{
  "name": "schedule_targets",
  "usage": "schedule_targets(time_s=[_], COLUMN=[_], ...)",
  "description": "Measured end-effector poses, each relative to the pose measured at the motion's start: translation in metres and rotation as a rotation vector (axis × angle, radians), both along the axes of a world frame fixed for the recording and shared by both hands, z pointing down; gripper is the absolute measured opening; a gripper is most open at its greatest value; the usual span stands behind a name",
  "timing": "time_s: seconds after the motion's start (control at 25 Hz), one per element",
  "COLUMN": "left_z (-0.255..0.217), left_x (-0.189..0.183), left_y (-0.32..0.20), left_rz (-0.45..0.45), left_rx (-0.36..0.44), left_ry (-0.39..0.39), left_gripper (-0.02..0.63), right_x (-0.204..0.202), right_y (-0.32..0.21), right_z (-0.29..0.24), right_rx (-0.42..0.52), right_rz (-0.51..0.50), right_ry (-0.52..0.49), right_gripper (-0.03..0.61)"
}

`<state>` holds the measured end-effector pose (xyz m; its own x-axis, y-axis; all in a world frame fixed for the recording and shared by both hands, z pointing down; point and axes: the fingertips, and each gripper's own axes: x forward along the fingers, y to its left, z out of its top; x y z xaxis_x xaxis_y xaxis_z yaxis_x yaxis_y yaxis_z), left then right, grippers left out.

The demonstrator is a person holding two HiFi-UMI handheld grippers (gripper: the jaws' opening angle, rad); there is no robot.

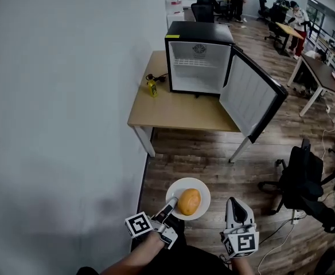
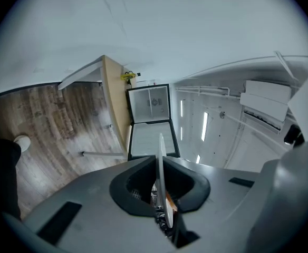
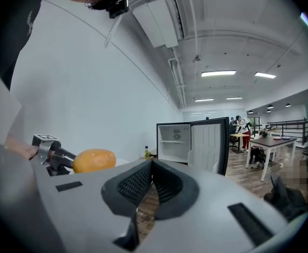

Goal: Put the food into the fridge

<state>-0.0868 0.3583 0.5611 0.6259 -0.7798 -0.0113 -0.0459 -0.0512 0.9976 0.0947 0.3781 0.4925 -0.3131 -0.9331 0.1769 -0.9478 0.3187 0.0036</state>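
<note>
A white plate (image 1: 201, 191) with a round orange-yellow piece of food (image 1: 189, 201) on it hangs above the wooden floor, well short of the table. My left gripper (image 1: 171, 201) is shut on the plate's near-left rim. The plate (image 2: 160, 157) shows edge-on between its jaws. My right gripper (image 1: 234, 201) floats just right of the plate, shut and empty, its tips meeting (image 3: 151, 162). The food (image 3: 94, 160) shows at the left of the right gripper view. The small black fridge (image 1: 198, 59) stands on a wooden table (image 1: 173, 116), its door (image 1: 252, 99) swung wide to the right, its white inside bare.
A yellow bottle (image 1: 151, 87) and a black cable lie on the table left of the fridge. A white wall runs along the left. A black office chair (image 1: 305, 179) stands at the right, with cables on the floor. Desks and people fill the far right.
</note>
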Motion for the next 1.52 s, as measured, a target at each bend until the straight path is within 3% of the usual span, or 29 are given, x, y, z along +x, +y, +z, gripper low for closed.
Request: schedule_targets(time_s=[0.16,0.28,0.6,0.8,0.96,1.24,1.36,1.52], left_z=[0.0,0.004,0.006,0.004,0.008,0.015,0.022,0.011], left_x=[-0.009,-0.014,-0.022,-0.025,-0.029,-0.019,-0.015,0.003], left_y=[-0.055,-0.084,-0.158,-0.191,-0.211,-0.261,-0.292,-0.345], left_rz=[0.018,0.06,0.151,0.147,0.141,0.108,0.102,0.084], left_rx=[-0.006,-0.028,-0.025,-0.032,-0.048,-0.053,-0.063,-0.03], left_ry=[-0.01,-0.076,-0.134,-0.078,-0.086,-0.04,-0.079,-0.018], left_gripper=[0.028,0.028,0.028,0.028,0.028,0.028,0.028,0.028], right_x=[0.016,0.019,-0.004,-0.024,-0.032,-0.02,-0.01,0.002], right_y=[-0.065,-0.101,-0.163,-0.181,-0.202,-0.253,-0.287,-0.343], right_z=[-0.009,-0.01,0.002,0.014,0.012,0.016,0.016,0.017], right_rx=[-0.003,-0.01,-0.06,-0.093,-0.08,-0.04,-0.027,-0.021], right_rz=[0.061,0.081,0.14,0.114,0.106,0.119,0.115,0.079], right_ry=[0.004,0.008,-0.018,-0.019,-0.02,-0.02,-0.044,-0.043], right_gripper=[0.06,0.06,0.06,0.06,0.06,0.06,0.06,0.06])
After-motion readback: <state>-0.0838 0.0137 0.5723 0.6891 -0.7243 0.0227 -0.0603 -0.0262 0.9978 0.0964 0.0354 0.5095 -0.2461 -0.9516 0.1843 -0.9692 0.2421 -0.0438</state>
